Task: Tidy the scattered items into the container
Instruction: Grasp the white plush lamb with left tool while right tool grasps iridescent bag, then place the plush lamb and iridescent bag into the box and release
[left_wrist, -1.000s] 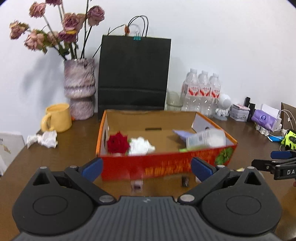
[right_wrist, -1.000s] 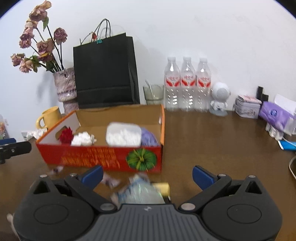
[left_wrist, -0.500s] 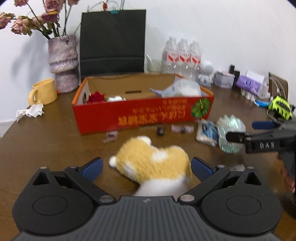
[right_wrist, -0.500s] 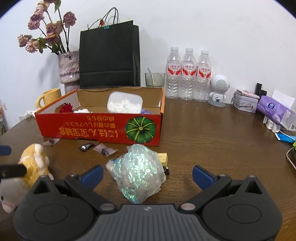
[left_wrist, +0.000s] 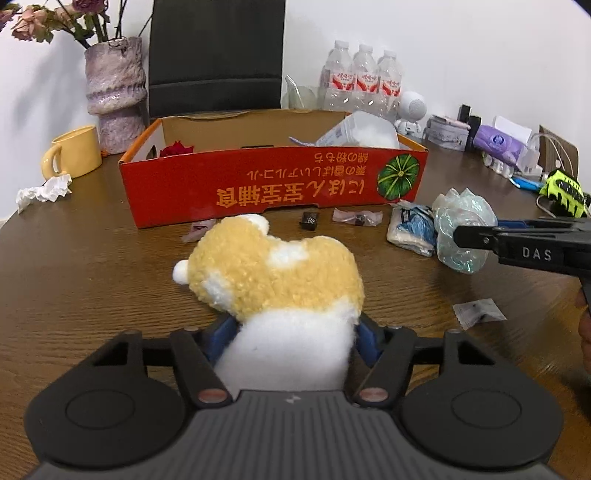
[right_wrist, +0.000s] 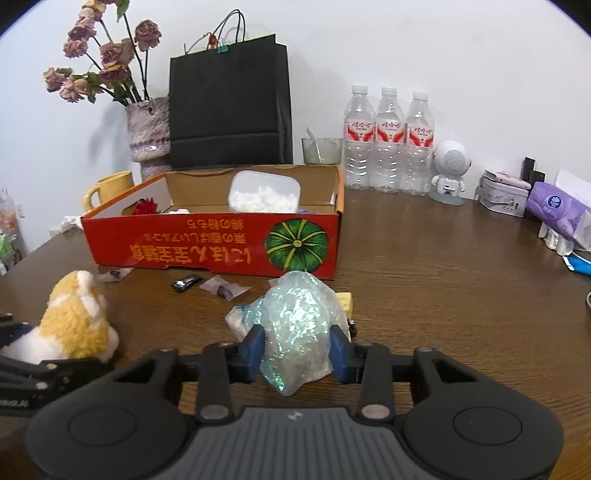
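Ahead of both claws the red cardboard box (right_wrist: 207, 254) already holds several items, while the left claw (left_wrist: 290, 341) is closing on the fluffy yellow-and-white plush toy (left_wrist: 273, 280), the right claw (right_wrist: 295, 350) on the iridescent crinkled plastic bag (right_wrist: 295, 325), small wrapped packets (right_wrist: 223, 288) remaining on the worktop (right_wrist: 443, 314).

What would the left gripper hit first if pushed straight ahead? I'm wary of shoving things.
The plush toy already sits between its closing jaws; beyond that, probably the red box's front wall.
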